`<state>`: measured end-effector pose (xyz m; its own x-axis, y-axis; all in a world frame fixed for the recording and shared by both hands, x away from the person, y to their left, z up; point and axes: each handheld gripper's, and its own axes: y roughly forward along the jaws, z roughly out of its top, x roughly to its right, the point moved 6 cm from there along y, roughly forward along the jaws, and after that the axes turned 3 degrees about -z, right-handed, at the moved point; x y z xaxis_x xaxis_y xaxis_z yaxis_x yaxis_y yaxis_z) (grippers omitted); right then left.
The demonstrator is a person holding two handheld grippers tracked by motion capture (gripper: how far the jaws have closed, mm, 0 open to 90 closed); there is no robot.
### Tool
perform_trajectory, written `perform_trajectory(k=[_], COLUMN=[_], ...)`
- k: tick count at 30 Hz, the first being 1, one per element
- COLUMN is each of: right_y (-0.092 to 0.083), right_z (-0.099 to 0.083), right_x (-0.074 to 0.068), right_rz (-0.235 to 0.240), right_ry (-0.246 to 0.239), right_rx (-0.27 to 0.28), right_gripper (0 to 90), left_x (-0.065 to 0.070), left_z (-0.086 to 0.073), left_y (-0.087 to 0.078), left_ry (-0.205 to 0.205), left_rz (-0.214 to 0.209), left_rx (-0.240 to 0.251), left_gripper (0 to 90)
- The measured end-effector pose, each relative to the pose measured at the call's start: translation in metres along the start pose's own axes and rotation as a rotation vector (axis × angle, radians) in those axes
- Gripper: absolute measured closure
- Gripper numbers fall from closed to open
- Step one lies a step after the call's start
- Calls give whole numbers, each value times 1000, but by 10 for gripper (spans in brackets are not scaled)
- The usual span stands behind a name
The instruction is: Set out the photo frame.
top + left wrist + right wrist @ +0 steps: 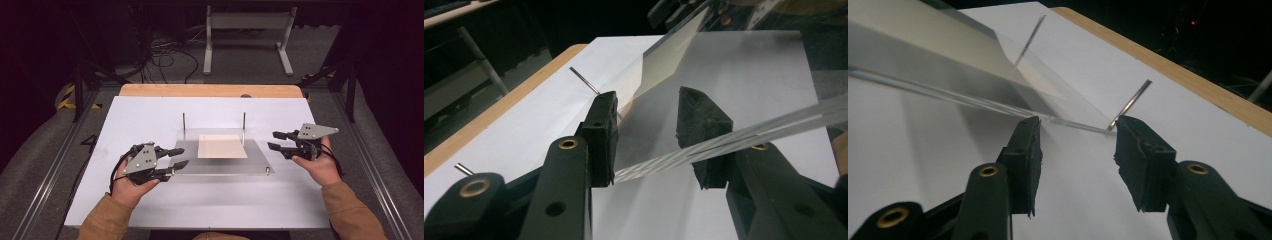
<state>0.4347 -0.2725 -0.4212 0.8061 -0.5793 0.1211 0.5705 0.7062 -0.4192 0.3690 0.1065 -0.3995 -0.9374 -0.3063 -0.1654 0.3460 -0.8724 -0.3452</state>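
Note:
A clear acrylic plate [220, 166] lies in the middle of the white table, with a beige sheet [222, 146] on it. Two thin metal pins [184, 122] [244, 121] stand upright at its far edge. My left gripper [183, 157] is open at the plate's left edge. In the left gripper view the plate's edge [724, 142] runs across the gap between the jaws of that gripper [647, 100]. My right gripper [272, 140] is open just right of the plate, apart from it. In the right gripper view this gripper [1079, 125] faces the plate's corner [1068, 121] and a pin [1130, 102].
A short pin [267, 170] sticks out at the plate's near right corner. A wooden strip [210, 90] borders the table's far side. Beyond it, a white frame [247, 35] and cables [165, 55] are on the dark floor. Metal rails [55, 160] run along both sides.

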Motion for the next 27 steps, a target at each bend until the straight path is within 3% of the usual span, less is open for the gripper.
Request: perform_trajectory(k=[4, 5, 7, 13, 21, 27], right_y=[-5, -8, -10, -9, 4, 13], right_z=[1, 2, 5, 21, 45, 54], right_x=[-11, -21, -29, -49, -59, -65], right_rz=[28, 43, 49, 77, 11, 3], right_ry=[-48, -91, -121, -179, -278, -286], right_rx=[3, 5, 16, 93, 160, 178], right_gripper=[535, 535, 532, 472, 507, 541], left_x=[-3, -4, -4, -9, -14, -15], left_z=[1, 3, 4, 9, 13, 13], left_y=[-1, -1, 0, -1, 0, 1], left_ry=[-10, -12, -18, -29, -47, -70], left_rz=[12, 18, 20, 35, 56, 66], left_rx=[7, 14, 15, 29, 37, 19], left_gripper=[586, 585, 584, 578, 568, 561])
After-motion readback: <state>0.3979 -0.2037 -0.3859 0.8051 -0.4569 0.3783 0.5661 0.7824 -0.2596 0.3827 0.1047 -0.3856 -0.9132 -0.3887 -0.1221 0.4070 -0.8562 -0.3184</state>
